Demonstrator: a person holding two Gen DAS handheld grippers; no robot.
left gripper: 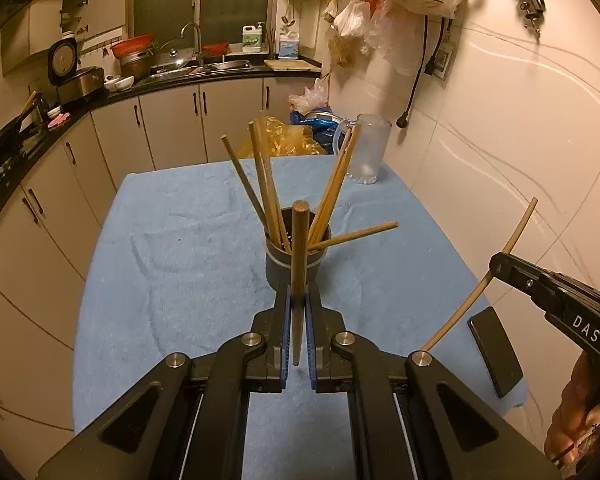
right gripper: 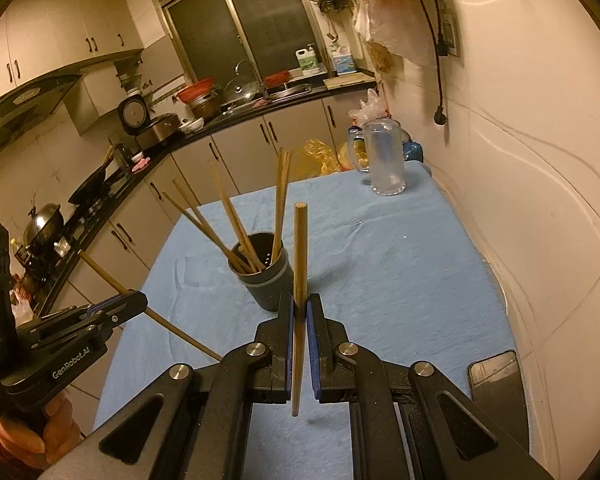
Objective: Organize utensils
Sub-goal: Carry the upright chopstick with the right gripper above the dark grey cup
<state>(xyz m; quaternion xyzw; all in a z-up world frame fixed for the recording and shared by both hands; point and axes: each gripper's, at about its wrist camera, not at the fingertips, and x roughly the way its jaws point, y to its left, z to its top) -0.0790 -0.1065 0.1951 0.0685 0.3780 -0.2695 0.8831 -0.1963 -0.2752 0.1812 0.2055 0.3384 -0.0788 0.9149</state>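
Note:
A dark grey utensil cup stands mid-table on the blue cloth, with several wooden chopsticks fanned out of it; it also shows in the right wrist view. My left gripper is shut on one brown chopstick, held upright just in front of the cup; it shows from the side in the right wrist view. My right gripper is shut on another chopstick, upright, just right of the cup; it shows at the right of the left wrist view.
A clear glass mug stands at the table's far right corner. A black phone lies at the near right edge. A tiled wall runs along the right. Kitchen counter and cabinets lie to the left and behind; plastic bags sit beyond the table.

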